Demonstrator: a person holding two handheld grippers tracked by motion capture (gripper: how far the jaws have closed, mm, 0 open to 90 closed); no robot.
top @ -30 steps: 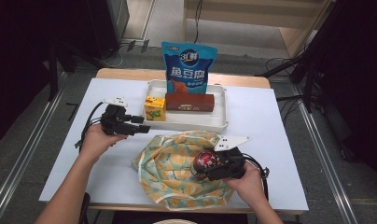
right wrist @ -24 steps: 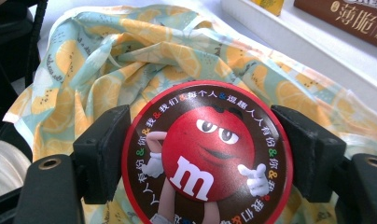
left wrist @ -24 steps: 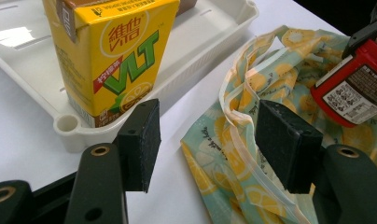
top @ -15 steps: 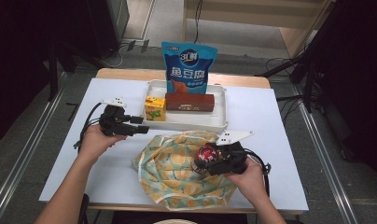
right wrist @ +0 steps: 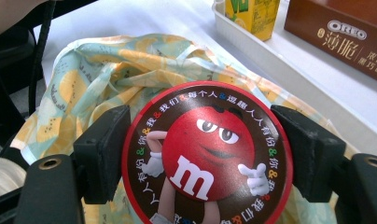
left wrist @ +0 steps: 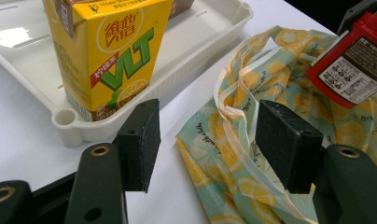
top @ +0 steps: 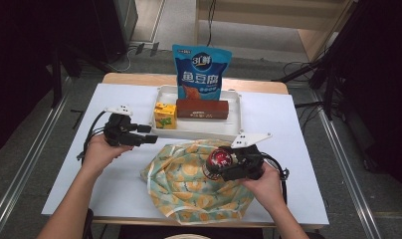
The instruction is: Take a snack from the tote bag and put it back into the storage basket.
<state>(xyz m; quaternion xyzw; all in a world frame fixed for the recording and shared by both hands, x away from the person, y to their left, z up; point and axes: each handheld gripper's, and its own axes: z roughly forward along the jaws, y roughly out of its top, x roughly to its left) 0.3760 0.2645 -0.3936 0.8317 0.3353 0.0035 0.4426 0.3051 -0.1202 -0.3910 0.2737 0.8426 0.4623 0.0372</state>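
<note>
My right gripper (top: 220, 166) is shut on a round red M&M's can (top: 218, 161), held over a lemon-print cloth bag (top: 189, 181) that lies on the white table. In the right gripper view the can's lid (right wrist: 207, 154) sits squeezed between both black pads. My left gripper (top: 151, 134) stands open with nothing between its pads, just left of the bag's edge (left wrist: 233, 140) and in front of the white tray (top: 196, 130). A yellow VLT lemon tea carton (left wrist: 107, 51) stands in the tray's near corner. The red can (left wrist: 359, 60) shows at the upper right in the left gripper view.
The tray also holds a brown Oreo box (top: 202, 108) and a blue snack pouch (top: 201, 74) that stands upright at the back. Cables trail from both grippers. The table's front edge (top: 139, 221) lies close under the bag.
The right gripper with the can has shifted slightly up and left over the bag. The left gripper has barely moved.
</note>
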